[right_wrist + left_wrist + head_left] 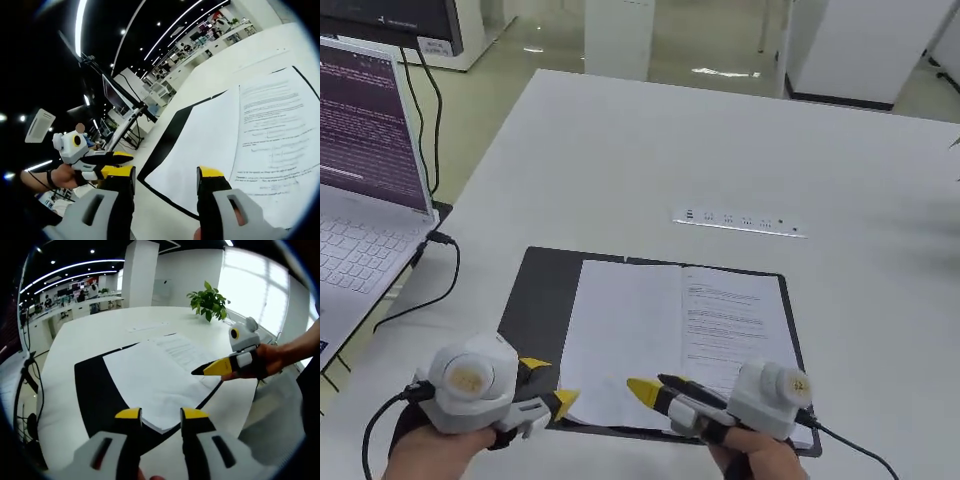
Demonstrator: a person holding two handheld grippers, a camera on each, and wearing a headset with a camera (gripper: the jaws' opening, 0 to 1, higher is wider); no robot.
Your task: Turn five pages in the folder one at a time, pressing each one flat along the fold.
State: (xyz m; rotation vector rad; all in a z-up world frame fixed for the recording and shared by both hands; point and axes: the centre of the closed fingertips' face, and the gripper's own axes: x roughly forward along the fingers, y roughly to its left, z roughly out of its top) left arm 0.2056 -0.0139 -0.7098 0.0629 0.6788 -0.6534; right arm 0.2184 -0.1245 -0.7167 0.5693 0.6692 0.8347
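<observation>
White table (620, 150). Laptop (360, 200) and monitor (390, 18) left of left gripper (550, 383). Socket strip (740, 222) ahead of right gripper (653, 385). Far ahead: glossy pale floor (720, 45), potted plant (209, 302), bright window (250, 285), white pillar (139, 275), ceiling light strips (80, 25).

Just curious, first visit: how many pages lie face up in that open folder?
2: a blank page on the left, a printed page on the right; more may lie hidden underneath.
</observation>
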